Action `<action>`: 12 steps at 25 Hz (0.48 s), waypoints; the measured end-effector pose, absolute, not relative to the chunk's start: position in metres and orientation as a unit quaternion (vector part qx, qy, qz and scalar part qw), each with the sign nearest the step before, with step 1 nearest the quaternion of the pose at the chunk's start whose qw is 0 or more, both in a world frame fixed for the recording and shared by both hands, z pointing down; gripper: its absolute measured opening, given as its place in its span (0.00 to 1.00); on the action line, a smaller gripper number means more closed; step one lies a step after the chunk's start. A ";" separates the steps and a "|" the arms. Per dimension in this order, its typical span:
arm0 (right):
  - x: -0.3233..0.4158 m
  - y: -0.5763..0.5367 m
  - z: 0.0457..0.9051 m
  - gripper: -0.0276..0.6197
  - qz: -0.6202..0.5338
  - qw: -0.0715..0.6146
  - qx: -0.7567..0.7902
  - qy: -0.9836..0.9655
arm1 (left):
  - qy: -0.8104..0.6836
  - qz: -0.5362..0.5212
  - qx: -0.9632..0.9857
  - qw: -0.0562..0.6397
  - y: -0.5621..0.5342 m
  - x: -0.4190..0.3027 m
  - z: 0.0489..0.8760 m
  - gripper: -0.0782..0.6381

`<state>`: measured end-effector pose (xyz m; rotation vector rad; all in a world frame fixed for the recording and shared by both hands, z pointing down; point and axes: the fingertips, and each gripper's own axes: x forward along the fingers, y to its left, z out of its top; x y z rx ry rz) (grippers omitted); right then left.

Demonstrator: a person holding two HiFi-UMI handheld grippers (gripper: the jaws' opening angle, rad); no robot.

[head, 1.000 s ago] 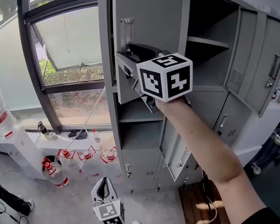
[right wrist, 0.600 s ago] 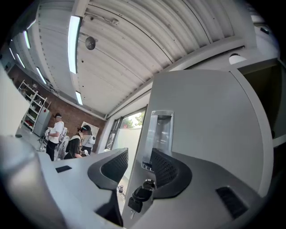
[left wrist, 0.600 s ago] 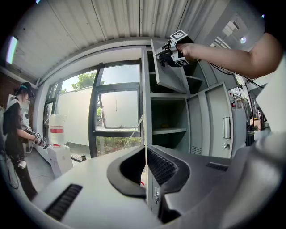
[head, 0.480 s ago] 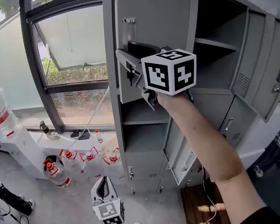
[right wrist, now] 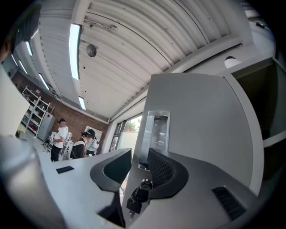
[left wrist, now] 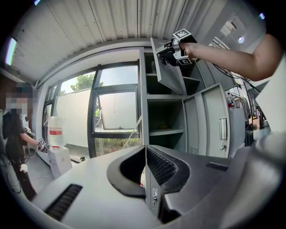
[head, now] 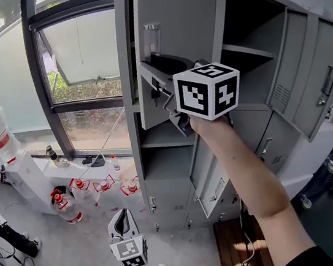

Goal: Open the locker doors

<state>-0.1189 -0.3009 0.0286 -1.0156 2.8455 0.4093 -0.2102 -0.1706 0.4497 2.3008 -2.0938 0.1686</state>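
So: right claw point(head: 162, 93) is up at the top locker door point(head: 181, 22), upper centre of the head view, just left of its marker cube point(head: 208, 91). In the right gripper view the claw straddles the door's free edge just below the handle recess point(right wrist: 156, 129), with the key point(right wrist: 136, 197) sitting deep in the throat. The jaws have just been closing and stand part-spread with the edge between them. Daylight shows on the left jaw's side, so I read no clamp yet. The edge is the sensible spot: far from the hinge, most leverage. The door already hangs swung out, shelves point(head: 167, 136) exposed. Other doors point(head: 319, 75) at right are ajar too. Left claw point(head: 124, 216) sits low at bottom centre-left, pressed together on nothing. It looks parked clear of the work and is aimed at the lockers.
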 end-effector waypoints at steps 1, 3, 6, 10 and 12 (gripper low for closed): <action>-0.115 -0.296 0.028 0.26 0.133 0.049 -0.330 0.933 | -0.671 0.055 0.739 0.013 -0.168 -0.208 0.450 0.15; -0.108 -0.286 0.028 0.26 0.130 0.052 -0.325 0.935 | -0.668 0.055 0.742 0.011 -0.164 -0.202 0.449 0.15; -0.097 -0.274 0.028 0.26 0.126 0.054 -0.317 0.939 | -0.664 0.056 0.746 0.009 -0.158 -0.191 0.448 0.15; -0.082 -0.260 0.028 0.26 0.124 0.058 -0.313 0.940 | -0.656 0.058 0.753 0.004 -0.154 -0.175 0.446 0.15; -0.077 -0.255 0.028 0.26 0.124 0.059 -0.313 0.940 | -0.653 0.058 0.755 0.003 -0.152 -0.169 0.445 0.15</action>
